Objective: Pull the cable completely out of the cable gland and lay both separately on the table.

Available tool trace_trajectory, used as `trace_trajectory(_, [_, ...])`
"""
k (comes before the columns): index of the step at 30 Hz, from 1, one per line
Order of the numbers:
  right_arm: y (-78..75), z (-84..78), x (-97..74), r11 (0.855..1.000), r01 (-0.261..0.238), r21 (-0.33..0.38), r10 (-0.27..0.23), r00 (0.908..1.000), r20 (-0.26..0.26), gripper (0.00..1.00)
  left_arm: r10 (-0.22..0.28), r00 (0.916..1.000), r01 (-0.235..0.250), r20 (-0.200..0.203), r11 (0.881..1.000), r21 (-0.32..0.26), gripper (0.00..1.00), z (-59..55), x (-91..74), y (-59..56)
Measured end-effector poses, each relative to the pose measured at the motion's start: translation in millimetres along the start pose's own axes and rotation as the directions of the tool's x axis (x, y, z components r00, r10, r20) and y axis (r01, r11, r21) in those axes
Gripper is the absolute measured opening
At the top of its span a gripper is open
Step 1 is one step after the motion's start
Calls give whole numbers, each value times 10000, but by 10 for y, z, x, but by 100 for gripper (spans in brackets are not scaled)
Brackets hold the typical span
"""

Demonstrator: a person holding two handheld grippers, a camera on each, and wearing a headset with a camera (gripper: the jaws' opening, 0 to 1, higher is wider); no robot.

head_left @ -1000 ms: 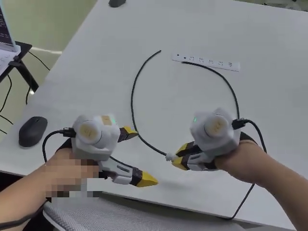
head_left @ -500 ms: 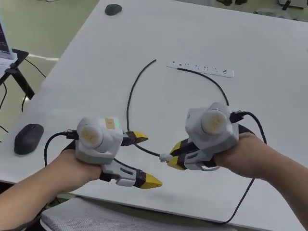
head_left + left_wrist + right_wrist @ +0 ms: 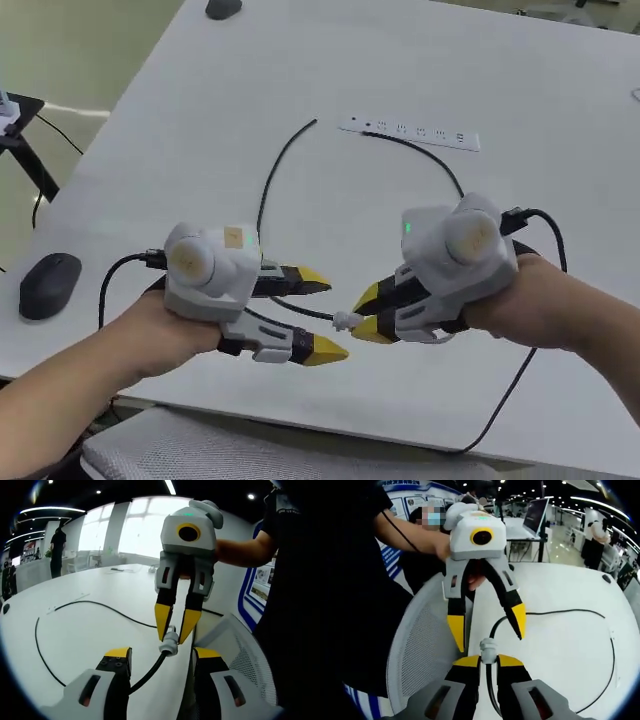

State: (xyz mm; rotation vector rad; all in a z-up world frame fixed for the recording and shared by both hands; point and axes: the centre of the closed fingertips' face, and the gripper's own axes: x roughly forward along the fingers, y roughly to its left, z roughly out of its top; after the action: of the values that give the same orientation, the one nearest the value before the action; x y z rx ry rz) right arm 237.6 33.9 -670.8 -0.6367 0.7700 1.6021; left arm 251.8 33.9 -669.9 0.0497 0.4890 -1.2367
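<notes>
A small white cable gland sits on the end of a long black cable that loops across the white table. My right gripper is shut on the gland and holds it just above the table's near edge. My left gripper faces it, open, its yellow tips on either side of the cable just behind the gland. In the left gripper view the cable runs between my open jaws up to the gland, which is pinched in the right gripper.
A white power strip lies at the far middle, near the cable's loop. One dark mouse rests at the table's left edge, another at the far end. A grey mesh chair stands below the near edge.
My left gripper has moved right and up toward the right gripper, so its open jaws now straddle the cable by the gland. The right gripper has kept hold of the gland.
</notes>
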Motion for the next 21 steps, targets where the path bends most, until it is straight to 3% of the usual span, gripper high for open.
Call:
trace_trajectory(11, [6, 3, -28, 9989, -442, -139, 446, 9986, 289, 6, -285, 9995, 284, 114, 9996, 86, 36, 17, 64, -21])
trace_trajectory(21, [-33, -5, -32, 9982, -518, -287, 532, 9973, 509, 6, -468, 9988, 468, 131, 9989, 9, 21, -5, 63, -23])
